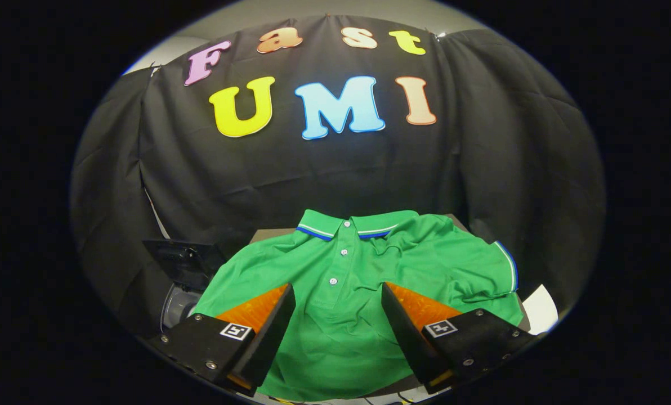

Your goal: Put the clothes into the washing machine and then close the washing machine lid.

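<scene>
A green polo shirt [369,264] with a blue-and-white trimmed collar lies spread flat on a table, collar away from me. My gripper [338,295] hovers over the shirt's lower front, its two fingers wide apart with the button placket showing between them. Nothing is held; the fingers are open. To the left of the shirt, lower down, stands the washing machine [180,281], with its dark lid [180,261] raised and the grey drum opening partly visible below it.
The dark table [273,232] shows behind the shirt's left shoulder. A white sheet [541,309] lies by the shirt's right sleeve. Black cloth hangs as a wall behind and on both sides.
</scene>
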A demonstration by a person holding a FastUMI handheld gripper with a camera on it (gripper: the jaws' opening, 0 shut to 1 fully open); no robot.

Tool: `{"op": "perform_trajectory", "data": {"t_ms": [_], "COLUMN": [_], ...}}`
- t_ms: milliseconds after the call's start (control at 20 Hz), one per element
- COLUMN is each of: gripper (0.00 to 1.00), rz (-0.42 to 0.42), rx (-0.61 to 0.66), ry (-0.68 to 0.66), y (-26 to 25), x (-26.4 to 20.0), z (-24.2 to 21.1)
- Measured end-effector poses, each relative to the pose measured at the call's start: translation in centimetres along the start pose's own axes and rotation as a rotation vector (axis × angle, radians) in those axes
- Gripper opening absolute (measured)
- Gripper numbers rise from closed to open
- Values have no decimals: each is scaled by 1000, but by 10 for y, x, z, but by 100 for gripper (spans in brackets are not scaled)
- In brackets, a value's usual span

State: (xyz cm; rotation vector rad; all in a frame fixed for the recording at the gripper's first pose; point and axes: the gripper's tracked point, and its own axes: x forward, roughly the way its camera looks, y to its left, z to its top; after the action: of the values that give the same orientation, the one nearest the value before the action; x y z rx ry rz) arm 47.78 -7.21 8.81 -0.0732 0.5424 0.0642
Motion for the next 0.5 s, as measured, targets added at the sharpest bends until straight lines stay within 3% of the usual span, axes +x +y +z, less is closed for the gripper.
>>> {"op": "perform_trajectory", "data": {"t_ms": [200,500], "gripper": [96,94], "rz": [17,36], "rx": [25,89], "ry": [84,15], "y": [-2,-5], "x": [19,28], "z": [-16,-9]}}
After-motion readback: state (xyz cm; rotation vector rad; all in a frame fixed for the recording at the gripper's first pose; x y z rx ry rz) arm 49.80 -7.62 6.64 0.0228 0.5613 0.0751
